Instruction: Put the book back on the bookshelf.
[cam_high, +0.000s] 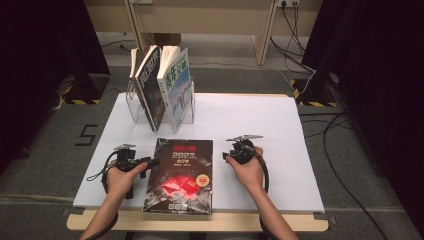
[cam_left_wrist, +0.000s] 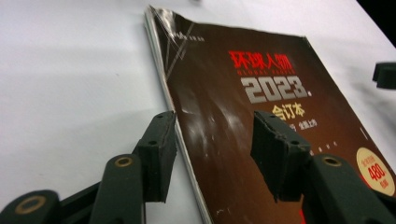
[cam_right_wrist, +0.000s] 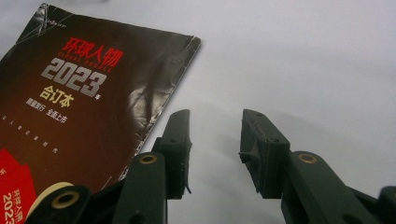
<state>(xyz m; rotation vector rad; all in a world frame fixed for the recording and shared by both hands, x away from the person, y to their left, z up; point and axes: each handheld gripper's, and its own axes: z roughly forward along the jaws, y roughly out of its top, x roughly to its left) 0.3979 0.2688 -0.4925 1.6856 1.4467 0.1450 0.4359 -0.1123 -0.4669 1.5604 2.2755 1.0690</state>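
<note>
magazine: lower edge cut off | small cover print blurred

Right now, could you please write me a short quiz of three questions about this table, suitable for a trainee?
1. True or false: the dark magazine lies flat on the white table.
2. How many books stand in the clear rack?
A. one
B. three
C. five
3. Which gripper has its jaws astride an edge of the magazine?

Key:
1. True.
2. B. Three books lean there, behind the magazine.
3. The left gripper: one jaw is over the cover, the other over the table beside it, and neither presses on it. The right gripper is open over bare table beside the magazine.
</note>
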